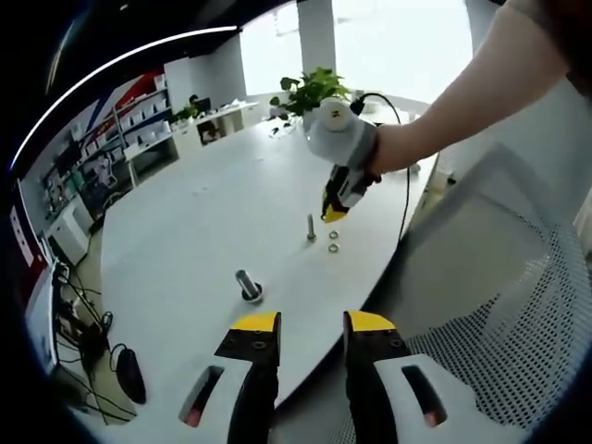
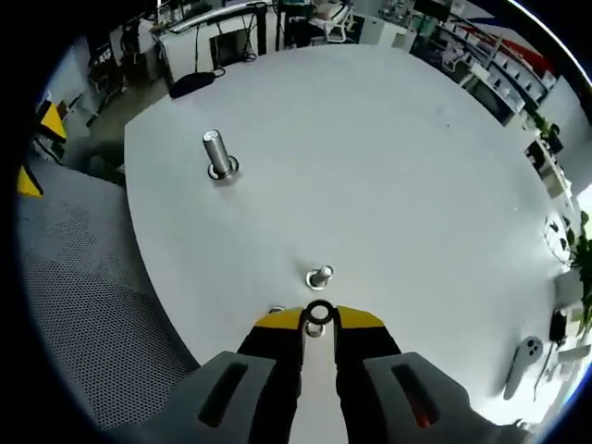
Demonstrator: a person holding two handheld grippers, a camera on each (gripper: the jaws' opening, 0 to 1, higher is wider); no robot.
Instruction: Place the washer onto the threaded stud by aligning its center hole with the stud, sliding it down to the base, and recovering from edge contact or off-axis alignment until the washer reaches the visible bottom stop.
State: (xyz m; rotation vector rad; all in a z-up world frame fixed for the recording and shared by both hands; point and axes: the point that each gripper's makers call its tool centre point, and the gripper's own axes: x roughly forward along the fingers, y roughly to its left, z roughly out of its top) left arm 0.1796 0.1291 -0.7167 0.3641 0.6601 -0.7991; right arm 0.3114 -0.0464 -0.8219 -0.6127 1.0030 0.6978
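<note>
White worktop [image 2: 388, 148] filled most of the right gripper view, where the right tongs [image 2: 318, 321] were closed on a small dark washer [image 2: 319, 311], the ring held on edge between the yellow tips so its hole faced the camera. Just beyond the tips stood the thin threaded stud [image 2: 320, 276], seen almost end-on, apart from the washer. A thicker metal post [image 2: 218, 154] on a round base stood well apart, toward the worktop's far edge, and a mesh chair [image 2: 83, 305] lay off to the side.

From the left gripper view the same scene showed from the side: a person's hand [image 1: 393, 148] held the right tongs [image 1: 331, 215] pointing down over the upright stud [image 1: 311, 228], their tips beside its top. Two small nuts [image 1: 333, 241] lay on the worktop [image 1: 203, 213] near the stud's foot; the washer itself was too small to make out there. The thick post [image 1: 248, 284] stood nearer. The left tongs [image 1: 313, 324] hung open and gripped nothing. A potted plant [image 1: 310, 91] stood at the far end.
</note>
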